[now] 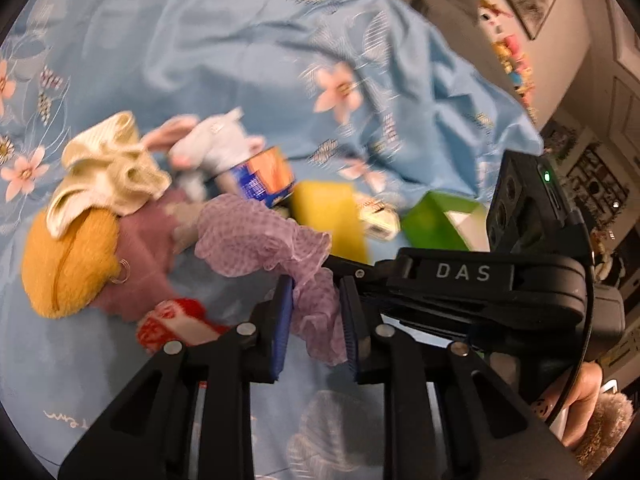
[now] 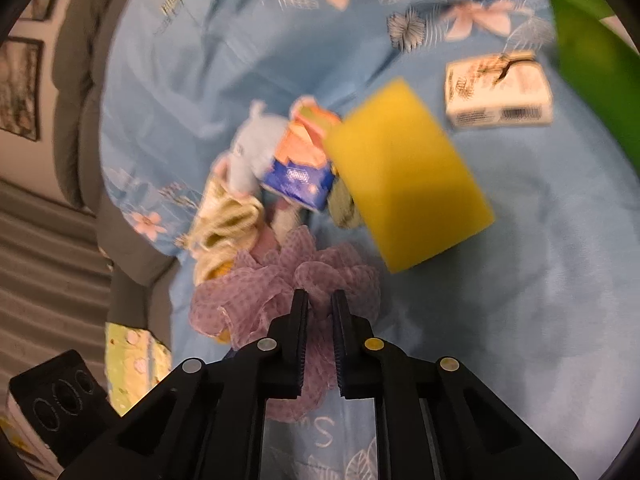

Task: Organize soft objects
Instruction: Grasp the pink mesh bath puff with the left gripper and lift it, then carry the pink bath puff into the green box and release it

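Note:
A purple mesh scrunchie [image 1: 256,236] lies on the blue flowered bedsheet [image 1: 200,40]. My left gripper [image 1: 316,292] is shut on one end of it. My right gripper [image 2: 320,300] is shut on the same scrunchie [image 2: 288,280], and its black body [image 1: 472,280] crosses the left wrist view. Beside the scrunchie lie a yellow plush [image 1: 68,264], a cream knitted cloth [image 1: 112,164], a pale blue plush toy [image 1: 216,144] and a yellow sponge [image 2: 404,176].
A blue and orange tissue pack [image 2: 300,164], a white carton [image 2: 496,92] and a green box [image 2: 592,64] lie on the sheet [image 2: 520,280]. A red and white item [image 1: 176,324] lies near the left fingers. A grey headboard [image 2: 80,120] and framed pictures border the bed.

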Demonstrator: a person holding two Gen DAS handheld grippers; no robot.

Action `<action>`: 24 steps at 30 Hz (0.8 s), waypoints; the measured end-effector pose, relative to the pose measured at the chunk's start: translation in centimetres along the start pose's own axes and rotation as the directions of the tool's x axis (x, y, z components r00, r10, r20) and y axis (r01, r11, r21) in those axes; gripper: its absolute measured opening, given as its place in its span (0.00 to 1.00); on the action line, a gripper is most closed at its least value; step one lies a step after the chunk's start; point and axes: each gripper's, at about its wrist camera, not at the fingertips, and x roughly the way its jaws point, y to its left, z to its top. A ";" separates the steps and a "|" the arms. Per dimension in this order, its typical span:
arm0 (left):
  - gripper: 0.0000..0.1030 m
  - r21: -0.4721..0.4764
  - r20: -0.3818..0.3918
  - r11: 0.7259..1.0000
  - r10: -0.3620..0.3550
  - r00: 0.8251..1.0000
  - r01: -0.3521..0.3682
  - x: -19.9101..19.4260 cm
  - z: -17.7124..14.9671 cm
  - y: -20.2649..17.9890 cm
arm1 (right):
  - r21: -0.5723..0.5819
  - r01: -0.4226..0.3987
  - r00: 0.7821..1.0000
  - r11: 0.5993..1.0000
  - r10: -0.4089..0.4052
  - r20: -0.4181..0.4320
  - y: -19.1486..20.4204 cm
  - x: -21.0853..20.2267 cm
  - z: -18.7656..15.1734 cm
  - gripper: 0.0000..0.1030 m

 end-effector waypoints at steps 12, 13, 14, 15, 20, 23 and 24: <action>0.20 0.121 0.045 0.979 -0.168 0.985 0.161 -0.6 1.8 -9.2 | -0.024 -0.043 0.963 0.999 0.048 0.263 -1.1 -11.2 -0.7 0.13; 0.20 0.127 0.045 0.978 -0.174 0.984 0.168 -0.6 1.8 -9.7 | -0.019 -0.045 0.957 0.999 0.048 0.287 -1.5 -12.2 -0.8 0.12; 0.20 0.135 0.039 0.975 -0.186 0.982 0.179 -0.3 1.9 -10.6 | -0.015 -0.044 0.952 0.999 0.047 0.302 -1.5 -12.8 -0.8 0.13; 0.20 0.139 0.035 0.972 -0.195 0.980 0.189 -0.1 1.9 -11.3 | -0.012 -0.041 0.945 0.999 0.043 0.325 -1.8 -13.7 -0.9 0.13; 0.20 0.163 -0.003 0.955 -0.252 0.968 0.249 2.1 2.2 -15.2 | 0.000 0.024 0.904 1.000 -0.022 0.428 -3.4 -17.9 -0.9 0.13; 0.20 0.180 -0.029 0.942 -0.282 0.959 0.282 3.3 1.9 -17.5 | 0.040 0.049 0.881 0.998 -0.062 0.468 -5.5 -20.1 -0.7 0.13; 0.20 0.188 -0.039 0.937 -0.291 0.956 0.293 3.8 1.8 -18.2 | 0.054 0.055 0.874 0.997 -0.074 0.481 -6.0 -20.7 -0.6 0.13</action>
